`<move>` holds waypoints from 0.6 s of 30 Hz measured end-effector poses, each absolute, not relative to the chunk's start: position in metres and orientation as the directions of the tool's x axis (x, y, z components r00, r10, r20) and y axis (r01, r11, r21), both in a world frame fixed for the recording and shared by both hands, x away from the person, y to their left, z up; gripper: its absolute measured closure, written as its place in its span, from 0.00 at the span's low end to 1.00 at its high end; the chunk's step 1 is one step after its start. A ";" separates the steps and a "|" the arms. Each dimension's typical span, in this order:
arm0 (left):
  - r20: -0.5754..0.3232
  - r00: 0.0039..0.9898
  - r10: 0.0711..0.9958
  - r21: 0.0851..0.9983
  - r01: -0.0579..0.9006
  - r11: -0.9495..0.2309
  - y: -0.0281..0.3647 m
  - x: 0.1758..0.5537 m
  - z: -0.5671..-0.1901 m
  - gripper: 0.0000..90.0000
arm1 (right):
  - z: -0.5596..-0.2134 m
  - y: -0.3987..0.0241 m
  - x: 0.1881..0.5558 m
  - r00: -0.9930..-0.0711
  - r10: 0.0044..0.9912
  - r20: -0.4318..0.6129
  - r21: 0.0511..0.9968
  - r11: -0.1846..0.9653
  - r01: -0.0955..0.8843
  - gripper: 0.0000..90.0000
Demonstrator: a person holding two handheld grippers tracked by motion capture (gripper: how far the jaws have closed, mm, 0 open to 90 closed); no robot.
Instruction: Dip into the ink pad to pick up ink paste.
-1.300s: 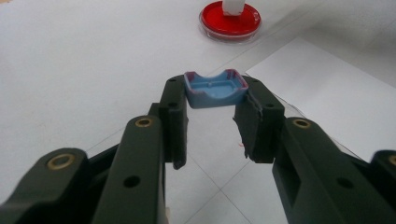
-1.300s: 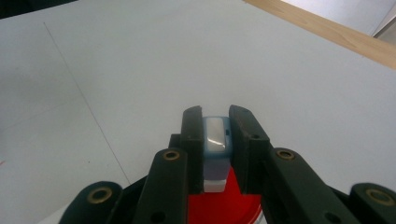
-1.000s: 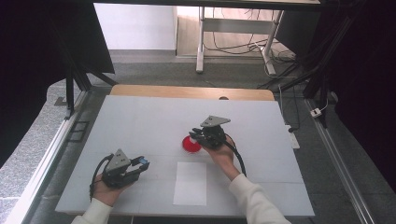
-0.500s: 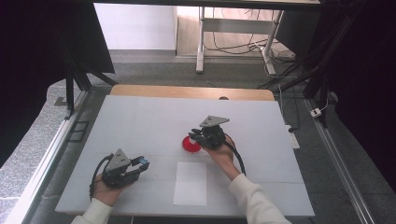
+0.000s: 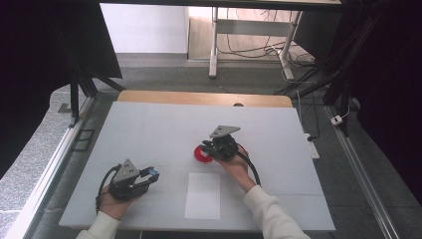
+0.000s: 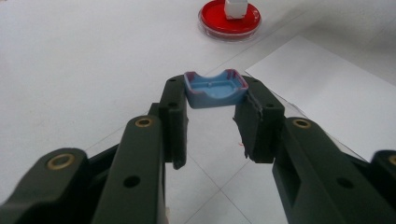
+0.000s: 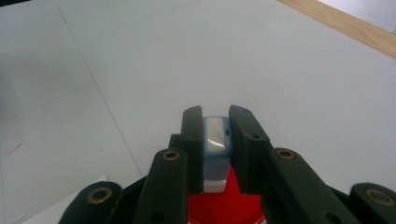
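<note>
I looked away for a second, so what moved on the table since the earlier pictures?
Nothing visibly changed. The right gripper still holds the small white and pale-blue block over the round red dish. The left gripper still grips the small blue plastic cap. The white paper sheet lies where it was.

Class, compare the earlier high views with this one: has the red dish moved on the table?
No. The red dish sits at the same spot just above the white paper sheet, under the right tongs.
</note>
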State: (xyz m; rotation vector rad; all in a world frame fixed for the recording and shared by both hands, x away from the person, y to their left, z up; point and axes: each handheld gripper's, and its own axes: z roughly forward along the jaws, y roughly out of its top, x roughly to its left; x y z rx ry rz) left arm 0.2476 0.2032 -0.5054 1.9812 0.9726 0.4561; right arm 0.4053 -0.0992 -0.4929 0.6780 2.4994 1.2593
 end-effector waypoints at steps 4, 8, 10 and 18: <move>-0.045 0.630 0.775 0.824 0.462 -0.328 0.203 0.248 -0.506 0.71 | -0.494 -0.099 0.406 -0.856 0.516 -0.027 0.800 0.525 0.291 0.84; -0.044 0.631 0.774 0.824 0.461 -0.329 0.203 0.248 -0.506 0.71 | -0.495 -0.101 0.407 -0.856 0.517 -0.013 0.802 0.517 0.300 0.84; -0.045 0.631 0.775 0.824 0.461 -0.328 0.203 0.248 -0.506 0.71 | -0.495 -0.101 0.407 -0.856 0.516 -0.015 0.802 0.517 0.298 0.84; -0.044 0.631 0.774 0.824 0.461 -0.330 0.203 0.247 -0.506 0.71 | -0.498 -0.100 0.408 -0.853 0.522 -0.009 0.793 0.523 0.312 0.84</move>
